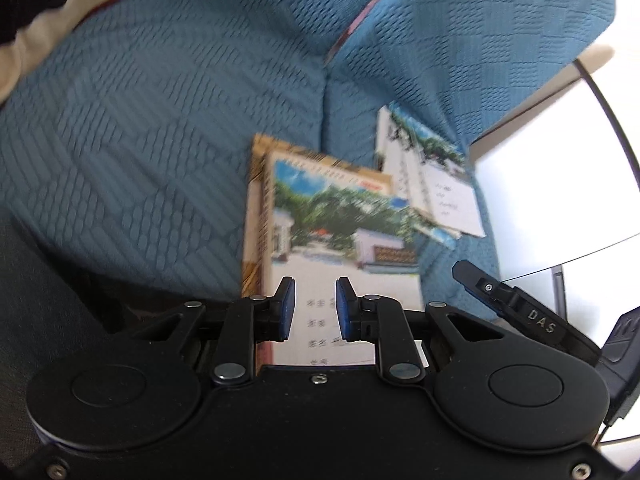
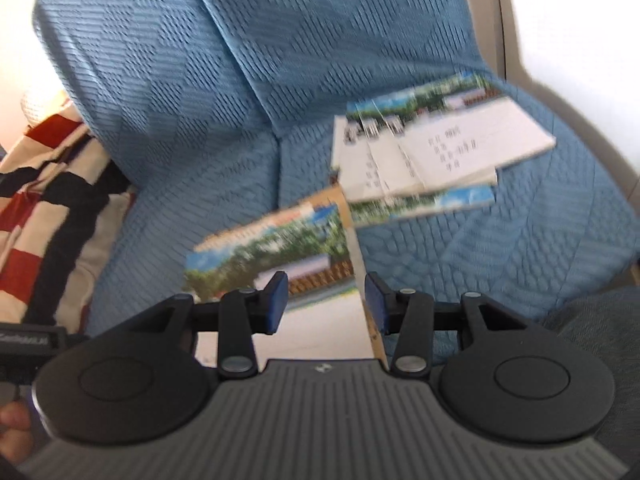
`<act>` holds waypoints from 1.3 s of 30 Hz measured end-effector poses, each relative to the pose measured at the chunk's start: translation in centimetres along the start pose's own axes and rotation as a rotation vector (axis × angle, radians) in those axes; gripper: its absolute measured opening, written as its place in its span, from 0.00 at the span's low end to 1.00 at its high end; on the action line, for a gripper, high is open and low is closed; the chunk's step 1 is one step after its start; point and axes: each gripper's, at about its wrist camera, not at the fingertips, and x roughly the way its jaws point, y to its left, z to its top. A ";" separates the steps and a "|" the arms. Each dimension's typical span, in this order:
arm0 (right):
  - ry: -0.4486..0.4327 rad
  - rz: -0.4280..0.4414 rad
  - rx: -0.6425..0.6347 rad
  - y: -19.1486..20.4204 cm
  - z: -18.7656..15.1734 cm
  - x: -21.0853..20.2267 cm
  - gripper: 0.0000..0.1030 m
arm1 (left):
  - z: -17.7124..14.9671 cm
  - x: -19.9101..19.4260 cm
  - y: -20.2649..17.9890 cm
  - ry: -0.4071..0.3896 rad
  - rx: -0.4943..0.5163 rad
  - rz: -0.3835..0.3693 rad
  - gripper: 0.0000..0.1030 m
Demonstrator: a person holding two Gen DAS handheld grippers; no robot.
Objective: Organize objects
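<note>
Blue sofa [image 2: 168, 80] | near booklet [image 2: 280, 248] lies between the parted, empty right gripper [image 2: 326, 300] and left gripper [image 1: 315, 308], likely for stacking on far booklets [image 2: 432, 148].

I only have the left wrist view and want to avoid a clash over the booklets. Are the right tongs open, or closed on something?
Observer: The right tongs stand open, and neither pad presses on anything.
Operator: What is in front of them?
Observer: The near booklet stack. Its brown edge runs close beside one pad, but I cannot tell whether they touch.
Operator: And the far pile by the armrest?
Observer: The far pile is fanned out. At least three white covers overlap, and another booklet sticks out beneath them.
</note>
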 end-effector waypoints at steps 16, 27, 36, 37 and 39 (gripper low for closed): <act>-0.141 0.008 -0.087 3.5 3.1 -8.4 0.45 | 1.3 -6.6 -3.0 -0.108 0.111 0.016 0.19; -0.122 -0.001 -0.117 4.5 2.2 -10.7 0.45 | 0.2 -8.6 -4.0 -0.157 0.145 0.048 0.19; -0.115 -0.022 -0.104 4.0 1.7 -10.9 0.49 | 0.1 -8.6 -4.9 -0.145 0.163 0.037 0.19; -0.118 -0.028 -0.104 3.9 1.8 -10.9 0.53 | 0.1 -8.6 -5.1 -0.146 0.165 0.034 0.19; -0.128 -0.033 -0.103 3.7 1.9 -11.0 0.57 | 0.1 -8.7 -5.6 -0.155 0.173 0.039 0.19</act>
